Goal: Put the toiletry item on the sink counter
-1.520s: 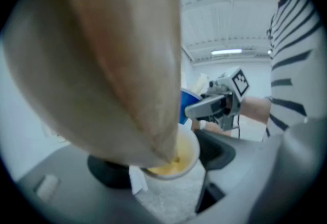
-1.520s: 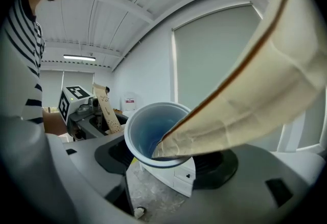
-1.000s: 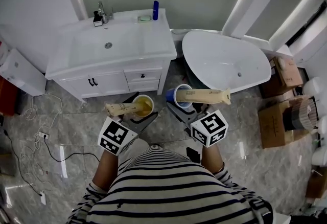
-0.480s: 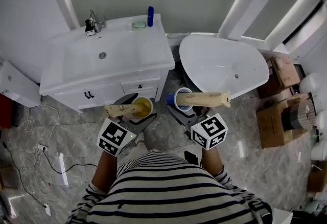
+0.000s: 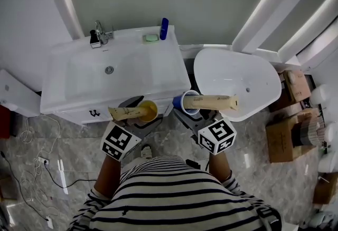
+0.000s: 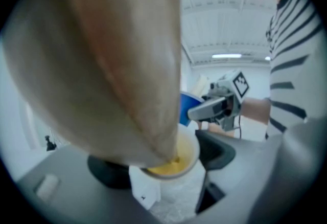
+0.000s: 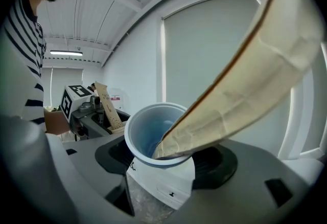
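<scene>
My left gripper [image 5: 143,114] is shut on a yellow cup [image 5: 148,109] with a tan paper sleeve [image 5: 125,113] leaning out of it. From the left gripper view, the sleeve [image 6: 112,59] fills most of the picture above the yellow cup [image 6: 176,159]. My right gripper [image 5: 186,107] is shut on a blue cup [image 5: 187,101] that carries a longer tan sleeve [image 5: 211,102]; its own view shows the blue cup [image 7: 153,133] and sleeve [image 7: 240,90] close up. Both cups hang at the front edge of the white sink counter [image 5: 158,74].
On the counter's back edge stand a faucet [image 5: 103,32], a green soap dish [image 5: 151,38] and a blue bottle [image 5: 164,28]. A white bathtub [image 5: 237,79] is to the right, with cardboard boxes [image 5: 288,135] beyond. A cable [image 5: 31,172] runs over the floor at the left.
The sink counter and bathtub have slid down the head view toward the cups, so they now sit nearer. Both grippers keep their cups in the same pose.
</scene>
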Available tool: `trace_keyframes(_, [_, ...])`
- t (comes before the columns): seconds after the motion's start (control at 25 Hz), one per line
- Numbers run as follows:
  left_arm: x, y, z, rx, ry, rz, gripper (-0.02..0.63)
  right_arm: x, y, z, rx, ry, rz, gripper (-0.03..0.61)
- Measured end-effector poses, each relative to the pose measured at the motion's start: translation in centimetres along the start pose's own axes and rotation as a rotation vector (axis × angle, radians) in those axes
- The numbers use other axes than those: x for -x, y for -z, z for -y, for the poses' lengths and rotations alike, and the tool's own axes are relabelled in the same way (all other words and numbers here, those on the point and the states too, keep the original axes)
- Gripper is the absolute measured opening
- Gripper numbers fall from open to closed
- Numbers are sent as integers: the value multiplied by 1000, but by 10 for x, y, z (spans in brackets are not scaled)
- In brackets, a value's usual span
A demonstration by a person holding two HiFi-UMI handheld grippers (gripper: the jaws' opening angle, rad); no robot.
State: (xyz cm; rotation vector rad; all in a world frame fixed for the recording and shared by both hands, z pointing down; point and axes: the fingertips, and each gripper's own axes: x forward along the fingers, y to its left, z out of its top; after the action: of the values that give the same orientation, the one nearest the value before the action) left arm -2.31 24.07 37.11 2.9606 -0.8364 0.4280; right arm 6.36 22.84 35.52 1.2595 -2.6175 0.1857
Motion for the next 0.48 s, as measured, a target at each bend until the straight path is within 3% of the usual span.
trace_keyframes(0.48, [-13,0,-70,5,25,16,374,-64,-18,20,3,20,-14,328])
